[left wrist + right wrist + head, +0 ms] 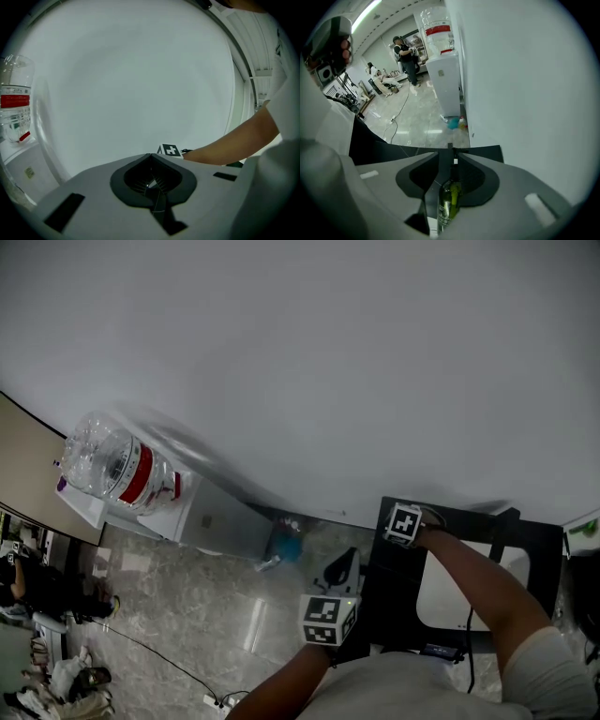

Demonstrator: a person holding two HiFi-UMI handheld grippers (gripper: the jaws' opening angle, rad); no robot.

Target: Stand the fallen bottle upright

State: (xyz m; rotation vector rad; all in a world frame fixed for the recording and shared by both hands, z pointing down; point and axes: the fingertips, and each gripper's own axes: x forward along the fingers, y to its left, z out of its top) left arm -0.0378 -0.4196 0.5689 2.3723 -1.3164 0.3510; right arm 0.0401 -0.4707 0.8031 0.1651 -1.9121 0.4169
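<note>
A green glass bottle lies on the black table, its neck pointing away from the camera in the right gripper view. My right gripper points steeply down over it, jaws open, and the bottle shows in the gap between them without the pads touching it. In the head view only the right gripper's marker cube shows, over the table's far edge; the bottle is hidden there. My left gripper hangs left of the table over the floor. Its jaws meet at the tips, shut and empty, in the left gripper view.
A white wall fills the view ahead. A water dispenser with a large clear jug stands against it at the left. A blue object lies on the floor by the wall, and a cable crosses the floor. A white panel lies on the table. People are far behind.
</note>
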